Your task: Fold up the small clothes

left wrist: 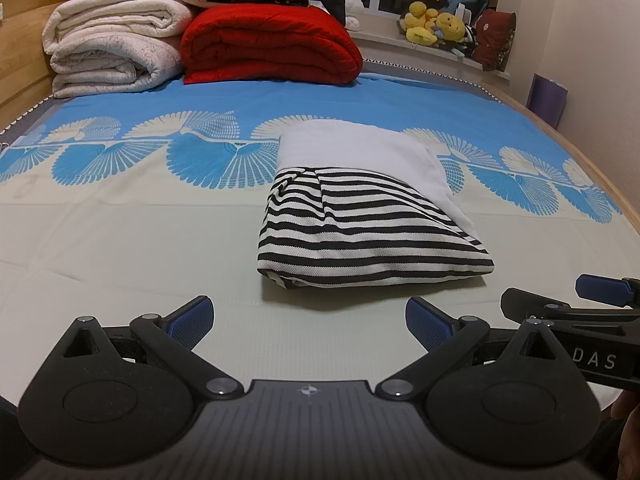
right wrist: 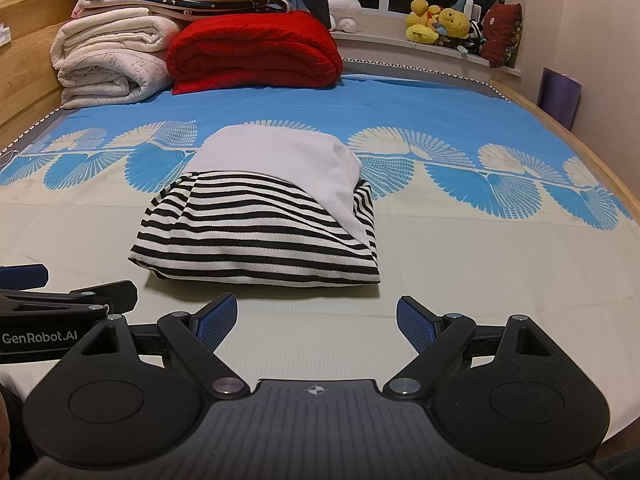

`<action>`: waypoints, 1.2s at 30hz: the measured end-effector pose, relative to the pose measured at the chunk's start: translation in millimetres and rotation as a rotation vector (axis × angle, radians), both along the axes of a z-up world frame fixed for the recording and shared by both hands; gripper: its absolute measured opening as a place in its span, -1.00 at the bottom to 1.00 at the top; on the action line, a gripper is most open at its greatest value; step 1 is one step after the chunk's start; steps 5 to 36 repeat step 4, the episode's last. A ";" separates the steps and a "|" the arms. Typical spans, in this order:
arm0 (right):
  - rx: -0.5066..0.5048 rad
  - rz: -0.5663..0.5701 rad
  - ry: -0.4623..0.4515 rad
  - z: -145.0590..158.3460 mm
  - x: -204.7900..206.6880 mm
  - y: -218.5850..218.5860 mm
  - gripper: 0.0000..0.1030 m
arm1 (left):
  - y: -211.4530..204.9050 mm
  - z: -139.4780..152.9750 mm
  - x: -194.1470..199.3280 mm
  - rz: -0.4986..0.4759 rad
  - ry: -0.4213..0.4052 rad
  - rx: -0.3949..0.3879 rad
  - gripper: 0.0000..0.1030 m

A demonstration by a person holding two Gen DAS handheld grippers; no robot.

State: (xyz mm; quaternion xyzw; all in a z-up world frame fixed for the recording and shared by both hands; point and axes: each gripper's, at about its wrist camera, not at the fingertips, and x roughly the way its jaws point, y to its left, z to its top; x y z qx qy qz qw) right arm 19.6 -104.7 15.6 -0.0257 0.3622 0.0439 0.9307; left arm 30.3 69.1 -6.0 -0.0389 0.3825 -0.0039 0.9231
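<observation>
A folded garment, black-and-white striped with a plain white part on its far side, lies on the bed sheet. It also shows in the right wrist view. My left gripper is open and empty, just short of the garment's near edge. My right gripper is open and empty, also just short of it. The right gripper shows at the right edge of the left wrist view. The left gripper shows at the left edge of the right wrist view.
Folded white blankets and a red quilt are stacked at the far end of the bed. Yellow plush toys sit on the window sill. A wooden bed frame runs along the left. A purple bag stands at the right wall.
</observation>
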 end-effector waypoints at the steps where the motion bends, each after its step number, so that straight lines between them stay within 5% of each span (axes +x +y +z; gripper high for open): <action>1: 0.000 0.000 0.000 -0.3 -0.3 -0.2 0.70 | -0.6 0.8 0.2 0.000 0.001 0.000 0.99; 36: -0.001 0.000 0.000 0.1 0.1 0.1 0.70 | 0.3 -2.1 0.1 -0.002 0.006 -0.002 0.99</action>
